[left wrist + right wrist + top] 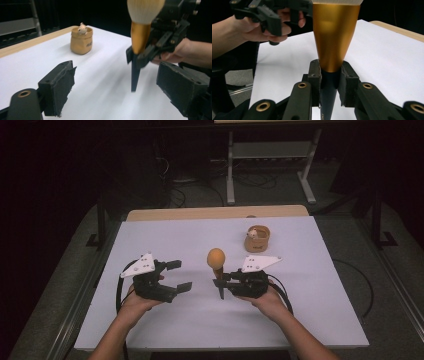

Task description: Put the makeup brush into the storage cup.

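Note:
A makeup brush (216, 262) with pale bristles, a gold ferrule (334, 32) and a black handle stands upright, bristles up, over the white table (310, 285). My right gripper (220, 282) is shut on its black handle just below the ferrule; the handle tip points down close to the table. My left gripper (179, 275) hovers open to the left of the brush, nothing between its jaws. In the left gripper view the brush (140, 32) and the right gripper (136, 56) are straight ahead, beyond my open pads (60, 85). A small tan pouch (256, 239) with a little figure inside stands at the back right.
The white sheet lies on a wooden table whose far edge (215, 213) shows as a tan strip. Beyond it are metal stand legs (230, 175) and cables on a dark floor. In the right gripper view the left hand (259, 27) and its gripper are at upper left.

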The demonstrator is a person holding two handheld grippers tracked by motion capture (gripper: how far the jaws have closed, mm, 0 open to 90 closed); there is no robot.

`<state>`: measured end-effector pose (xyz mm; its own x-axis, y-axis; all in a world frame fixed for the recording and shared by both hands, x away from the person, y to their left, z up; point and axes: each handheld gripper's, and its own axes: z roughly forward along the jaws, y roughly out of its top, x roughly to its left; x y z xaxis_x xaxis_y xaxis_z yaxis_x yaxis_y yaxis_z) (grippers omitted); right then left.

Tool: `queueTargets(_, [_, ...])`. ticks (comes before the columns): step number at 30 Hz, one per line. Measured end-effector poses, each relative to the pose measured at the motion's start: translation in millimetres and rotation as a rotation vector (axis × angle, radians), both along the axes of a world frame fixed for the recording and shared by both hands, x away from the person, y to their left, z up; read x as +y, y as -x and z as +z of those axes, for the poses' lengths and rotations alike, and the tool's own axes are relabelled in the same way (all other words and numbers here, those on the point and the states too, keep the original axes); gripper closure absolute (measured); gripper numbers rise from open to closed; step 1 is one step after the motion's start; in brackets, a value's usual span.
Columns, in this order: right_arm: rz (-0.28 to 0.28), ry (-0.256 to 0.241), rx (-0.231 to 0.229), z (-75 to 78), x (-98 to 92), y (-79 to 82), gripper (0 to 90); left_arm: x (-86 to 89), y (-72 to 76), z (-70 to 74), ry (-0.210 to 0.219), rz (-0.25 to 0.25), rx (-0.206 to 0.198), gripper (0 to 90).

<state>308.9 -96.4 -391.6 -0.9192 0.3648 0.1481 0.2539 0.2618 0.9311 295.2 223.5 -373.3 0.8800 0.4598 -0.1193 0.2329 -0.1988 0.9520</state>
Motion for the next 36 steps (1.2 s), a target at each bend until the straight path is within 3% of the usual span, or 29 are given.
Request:
queueTargets(17, [-0.044,0.015,-0.015,2.4,-6.1,-0.9,73.2,41.8,24.4,-19.3,0.01,0.128,0.003,10.5])
queueTargets(26, [-0.081,0.016,-0.027,9.0,-13.2,-5.0,73.1,52.1,34.5,-30.1,0.0,0.177,-0.016,12.8])
queueTargets(36, [-0.13,0.004,-0.032,20.3,-24.4,-16.7,73.1,56.3,39.0,-38.0,0.01,0.221,0.017,11.9])
